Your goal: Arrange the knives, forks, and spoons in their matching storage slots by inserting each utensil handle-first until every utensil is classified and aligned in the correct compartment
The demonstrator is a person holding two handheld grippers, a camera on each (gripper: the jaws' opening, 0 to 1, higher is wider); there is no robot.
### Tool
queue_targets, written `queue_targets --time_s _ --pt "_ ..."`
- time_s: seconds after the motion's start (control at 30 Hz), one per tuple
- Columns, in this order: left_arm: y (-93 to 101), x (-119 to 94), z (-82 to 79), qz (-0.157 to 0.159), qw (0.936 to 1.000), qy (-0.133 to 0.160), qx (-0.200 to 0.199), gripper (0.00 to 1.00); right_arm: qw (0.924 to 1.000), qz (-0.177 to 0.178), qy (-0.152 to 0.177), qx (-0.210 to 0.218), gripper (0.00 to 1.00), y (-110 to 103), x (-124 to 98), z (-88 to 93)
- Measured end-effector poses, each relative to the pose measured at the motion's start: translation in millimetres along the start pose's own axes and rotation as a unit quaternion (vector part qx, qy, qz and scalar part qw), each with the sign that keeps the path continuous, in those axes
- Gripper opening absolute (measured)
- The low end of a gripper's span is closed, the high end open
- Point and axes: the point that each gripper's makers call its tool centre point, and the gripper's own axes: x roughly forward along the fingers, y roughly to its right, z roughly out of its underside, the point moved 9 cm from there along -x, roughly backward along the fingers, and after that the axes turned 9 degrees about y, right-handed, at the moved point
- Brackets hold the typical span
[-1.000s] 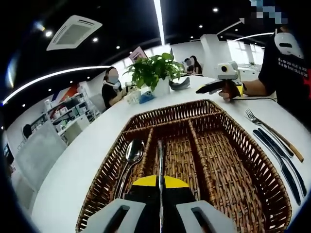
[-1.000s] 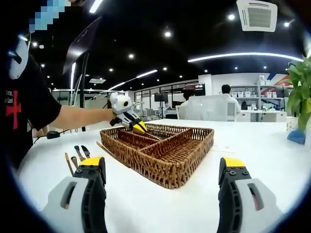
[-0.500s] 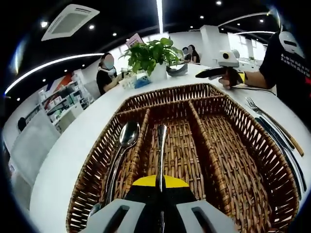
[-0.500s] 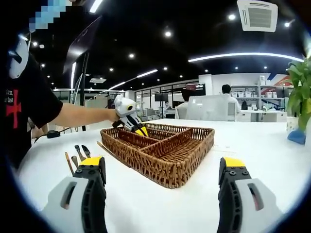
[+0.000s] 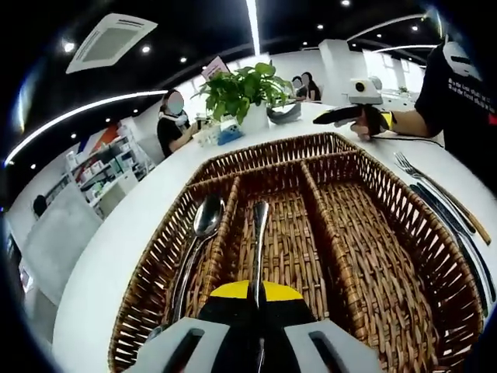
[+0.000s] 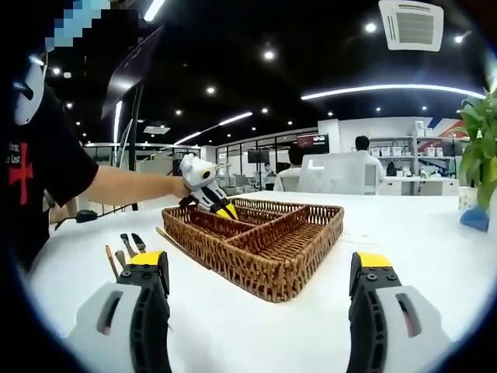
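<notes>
Fingers of the left gripper [image 5: 257, 303] pinch a steel utensil [image 5: 258, 245] by its handle, laid in the middle slot of the brown wicker tray [image 5: 404, 225] on the white counter [image 5: 124, 249], beside a steel spoon [image 5: 203, 225]; next, probably release. Right gripper [image 6: 260, 311] hovers wide apart, holding nothing.

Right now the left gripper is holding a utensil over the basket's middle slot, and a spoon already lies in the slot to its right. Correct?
Not quite. In the left gripper view the spoon lies in the slot left of the middle one, not right. The left gripper does hold a utensil over the middle slot of the basket.
</notes>
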Motion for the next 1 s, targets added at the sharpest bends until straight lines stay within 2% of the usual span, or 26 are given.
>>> queue_targets --time_s 0.2,0.33,0.37,0.4,0.43,0.47,0.53,0.6,0.67,0.87,1.0 --pt "1.4 -7 -8.2 -0.01 0.9996 0.022 -0.018 0.11 1.0 0.002 0.004 0.001 1.0 0 -1 -1.6" --pt "0.9 -15 -19.3 -0.039 0.9962 0.068 -0.037 0.19 1.0 0.002 0.005 0.0 1.0 -1 -1 -2.1" --pt "-1.5 -17 -21.9 -0.058 0.9946 0.077 -0.038 0.24 1.0 0.003 0.005 0.0 1.0 -1 -2 -2.3" --pt "-3.2 -22 -24.1 -0.081 0.9918 0.084 -0.052 0.31 1.0 0.004 0.006 0.0 1.0 0 -2 -2.8" --pt "-3.9 -25 -25.3 -0.092 0.99 0.089 -0.058 0.42 1.0 0.007 0.006 -0.001 1.0 0 -2 -3.1" --pt "-4.5 -28 -26.4 -0.113 0.9854 0.102 -0.076 0.54 0.9998 0.014 0.009 -0.006 1.0 2 -3 -4.1" --pt "-4.0 -29 -26.4 -0.123 0.982 0.112 -0.09 0.84 0.9998 0.017 0.012 -0.005 1.0 2 -4 -5.3" --pt "-3.1 -35 -23.9 -0.15 0.9744 0.125 -0.112 0.97 0.9996 0.023 0.016 -0.002 1.0 4 -5 -6.5" --pt "-0.2 -40 -21.1 -0.166 0.9704 0.126 -0.121 1.0 0.9996 0.025 0.016 -0.002 1.0 4 -5 -6.5" --pt "22.1 -55 -20.3 -0.168 0.9701 0.121 -0.127 1.0 0.9995 0.029 0.012 -0.004 1.0 2 -7 -5.7" --pt "35.6 -69 -24.3 -0.201 0.9604 0.139 -0.134 1.0 0.9996 0.027 0.01 -0.007 1.0 -2 -6 -5.4"
